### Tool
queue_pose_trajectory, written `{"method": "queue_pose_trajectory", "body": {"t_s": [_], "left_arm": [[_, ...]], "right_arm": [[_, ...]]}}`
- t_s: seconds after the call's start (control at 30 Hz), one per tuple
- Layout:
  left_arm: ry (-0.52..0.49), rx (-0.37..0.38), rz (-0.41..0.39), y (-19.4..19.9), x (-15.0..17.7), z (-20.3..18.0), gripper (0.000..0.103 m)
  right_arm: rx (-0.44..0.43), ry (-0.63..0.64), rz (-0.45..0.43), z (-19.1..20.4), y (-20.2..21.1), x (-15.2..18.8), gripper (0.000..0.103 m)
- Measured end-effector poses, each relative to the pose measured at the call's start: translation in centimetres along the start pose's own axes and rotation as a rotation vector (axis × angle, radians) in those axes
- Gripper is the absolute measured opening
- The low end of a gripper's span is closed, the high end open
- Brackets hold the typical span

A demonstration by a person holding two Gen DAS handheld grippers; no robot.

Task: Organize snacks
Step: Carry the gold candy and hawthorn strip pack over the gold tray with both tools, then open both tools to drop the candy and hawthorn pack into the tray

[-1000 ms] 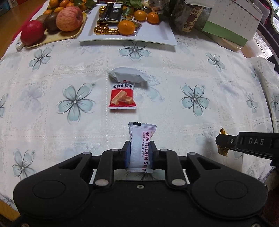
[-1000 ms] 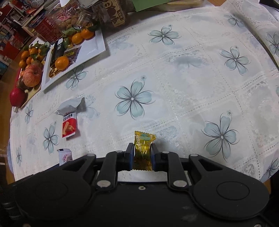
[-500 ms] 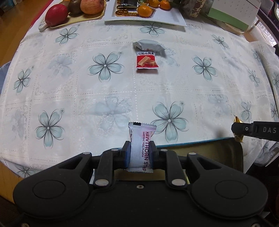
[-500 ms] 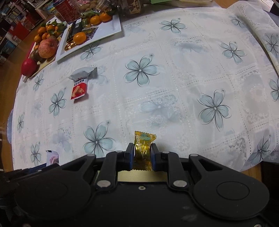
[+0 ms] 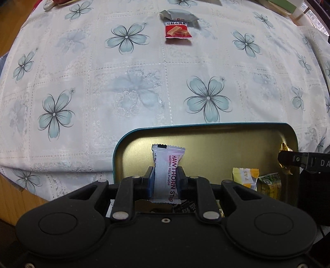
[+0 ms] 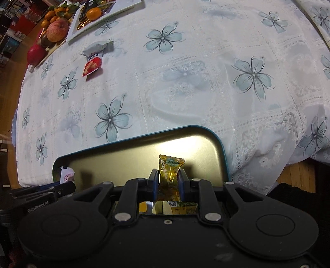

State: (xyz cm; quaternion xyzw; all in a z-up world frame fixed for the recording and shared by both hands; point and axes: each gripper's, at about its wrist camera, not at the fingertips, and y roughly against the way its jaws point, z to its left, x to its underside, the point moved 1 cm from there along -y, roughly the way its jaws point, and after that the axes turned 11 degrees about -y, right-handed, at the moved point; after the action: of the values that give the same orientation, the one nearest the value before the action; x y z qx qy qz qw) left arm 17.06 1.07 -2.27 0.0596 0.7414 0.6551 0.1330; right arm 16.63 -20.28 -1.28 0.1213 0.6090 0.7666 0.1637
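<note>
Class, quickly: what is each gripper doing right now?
Left gripper: shut on the white hawthorn strip.
Right gripper: shut on the gold candy.

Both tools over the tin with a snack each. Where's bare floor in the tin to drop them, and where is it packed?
Tin: bare gold floor along the far wall, from the left corner across under the hawthorn strip. Near-right is crowded: yellow-white packet and green-gold packet. On the tablecloth, only the red packet and grey packet interrupt.
</note>
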Motion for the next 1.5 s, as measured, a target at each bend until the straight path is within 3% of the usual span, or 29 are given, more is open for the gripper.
{"method": "queue_pose_trajectory", "body": {"t_s": [0.73,1.5], "left_arm": [[-0.020,-0.021,0.061,-1.1,-0.1,-0.6,0.029],[-0.050,-0.017,0.064,-1.3,-0.3,-1.1,0.033]], "right_arm": [[0.000,0.024,0.035,1.5,-0.9,0.1,0.022],[0.000,0.005,0.046,1.2,-1.0,0.1,0.023]]}}
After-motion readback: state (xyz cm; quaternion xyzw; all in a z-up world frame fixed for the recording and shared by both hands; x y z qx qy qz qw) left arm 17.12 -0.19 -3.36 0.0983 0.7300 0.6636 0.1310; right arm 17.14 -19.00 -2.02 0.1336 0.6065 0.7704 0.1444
